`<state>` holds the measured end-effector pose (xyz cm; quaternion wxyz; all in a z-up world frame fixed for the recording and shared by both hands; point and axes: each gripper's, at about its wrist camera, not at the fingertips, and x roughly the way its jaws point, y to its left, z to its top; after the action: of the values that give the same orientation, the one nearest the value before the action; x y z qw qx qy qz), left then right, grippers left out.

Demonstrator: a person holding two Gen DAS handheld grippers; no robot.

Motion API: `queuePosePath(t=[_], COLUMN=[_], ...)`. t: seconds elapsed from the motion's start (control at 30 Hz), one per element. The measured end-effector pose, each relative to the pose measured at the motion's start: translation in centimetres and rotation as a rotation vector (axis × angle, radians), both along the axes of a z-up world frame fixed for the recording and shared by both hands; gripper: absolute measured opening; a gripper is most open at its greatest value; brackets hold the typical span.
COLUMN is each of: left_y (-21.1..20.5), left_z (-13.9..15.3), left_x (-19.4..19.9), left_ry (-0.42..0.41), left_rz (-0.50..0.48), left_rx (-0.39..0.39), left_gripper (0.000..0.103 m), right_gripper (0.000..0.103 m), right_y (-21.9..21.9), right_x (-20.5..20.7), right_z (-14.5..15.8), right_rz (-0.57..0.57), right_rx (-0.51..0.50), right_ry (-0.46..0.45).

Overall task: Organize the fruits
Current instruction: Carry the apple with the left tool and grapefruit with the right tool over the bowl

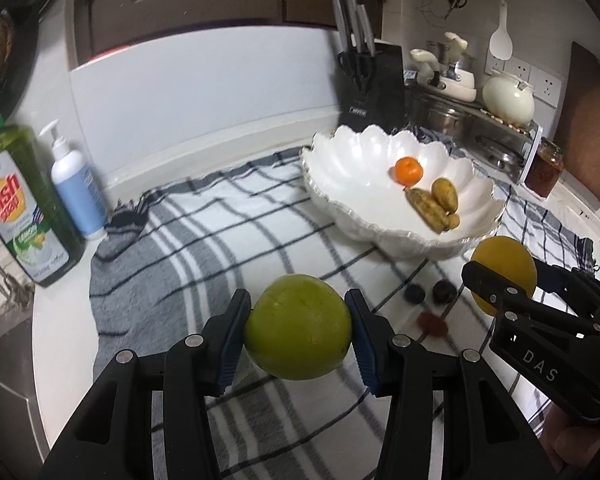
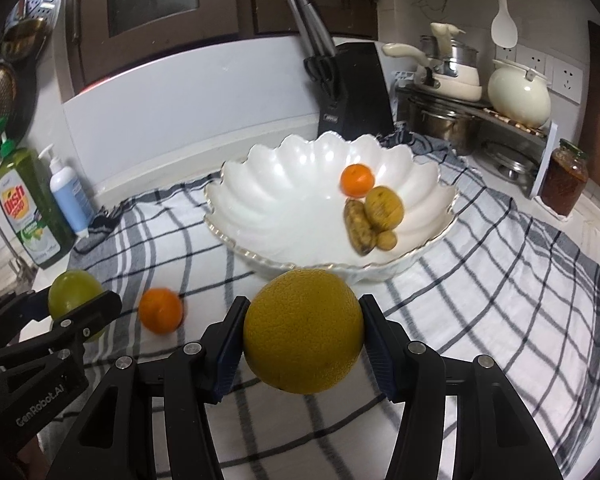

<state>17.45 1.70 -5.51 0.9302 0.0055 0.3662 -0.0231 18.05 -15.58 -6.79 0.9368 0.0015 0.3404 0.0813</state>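
My left gripper (image 1: 298, 330) is shut on a round green fruit (image 1: 298, 326), held above the checked cloth (image 1: 204, 240). My right gripper (image 2: 302, 334) is shut on a large yellow citrus (image 2: 303, 330), also held off the cloth, just in front of the white scalloped bowl (image 2: 284, 184). Inside the bowl lie a small orange (image 2: 357, 180) and three brownish-yellow fruits (image 2: 384, 206). Another orange (image 2: 160, 311) rests on the cloth at the left. Three small dark and red fruits (image 1: 432, 304) lie on the cloth between the grippers in the left wrist view.
A green dish soap bottle (image 1: 18, 204) and a white pump bottle (image 1: 78, 188) stand at the left edge. Behind the bowl are a black knife block (image 2: 352, 88), steel pots (image 2: 440, 120), a cream kettle (image 2: 518, 94) and a jar (image 2: 564, 178).
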Motion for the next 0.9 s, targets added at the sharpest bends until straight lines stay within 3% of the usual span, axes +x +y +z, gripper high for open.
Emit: queuePosePath(t=[0.53, 0.9], left_y=[-3.5, -5.2], left_z=[3.1, 3.0], left_x=[5.5, 11.0], left_ry=[-0.05, -0.037], left_rz=[-0.089, -0.13], left_rx=[-0.001, 0.008], left_gripper=[0.048, 0.048], right_gripper=[0.056, 0.056], right_y=[-3.4, -4.0], right_x=[4.0, 7.9], right_z=[3.3, 3.0], right_rz=[-0.05, -0.039], right_rx=[0.009, 0.029], right_ry=[-0.038, -0.004])
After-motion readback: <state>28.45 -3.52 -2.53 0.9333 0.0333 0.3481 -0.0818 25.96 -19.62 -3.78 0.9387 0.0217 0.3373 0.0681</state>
